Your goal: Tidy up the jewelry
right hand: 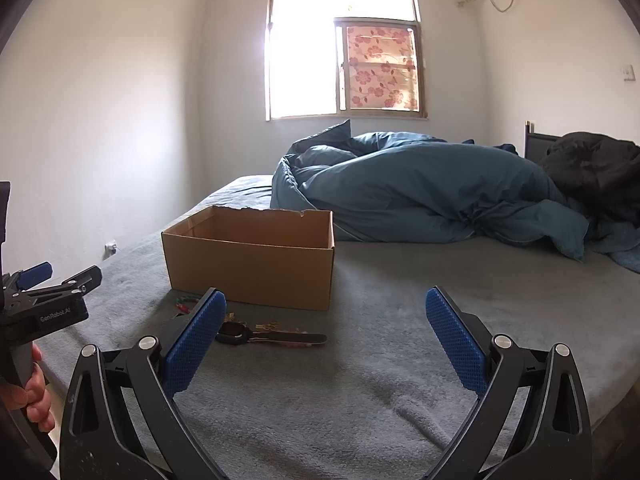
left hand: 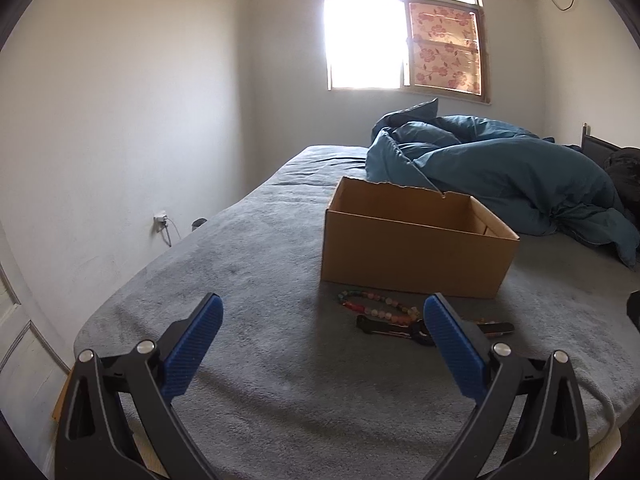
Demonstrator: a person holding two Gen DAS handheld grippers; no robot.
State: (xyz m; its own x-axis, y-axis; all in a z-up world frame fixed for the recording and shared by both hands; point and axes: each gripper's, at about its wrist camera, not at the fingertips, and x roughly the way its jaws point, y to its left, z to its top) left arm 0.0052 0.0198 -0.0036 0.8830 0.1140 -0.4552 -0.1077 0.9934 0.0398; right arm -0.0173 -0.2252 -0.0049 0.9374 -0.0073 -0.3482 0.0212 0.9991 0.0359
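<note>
one cardboard box [left hand: 416, 256], one bead bracelet [left hand: 378, 306], two tools [left hand: 322, 312] [right hand: 326, 304]

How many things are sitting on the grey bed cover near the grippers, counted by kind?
Cardboard box: 1
Beaded bracelet: 1
Dark watch lying flat in front of the box: 1
Blue duvet bunched behind the box: 1
Black garment at the headboard end: 1
Total: 5
Small bits beside the watch are too blurred to count.

Bright window [right hand: 344, 52] over grey bed [right hand: 360, 360]
</note>
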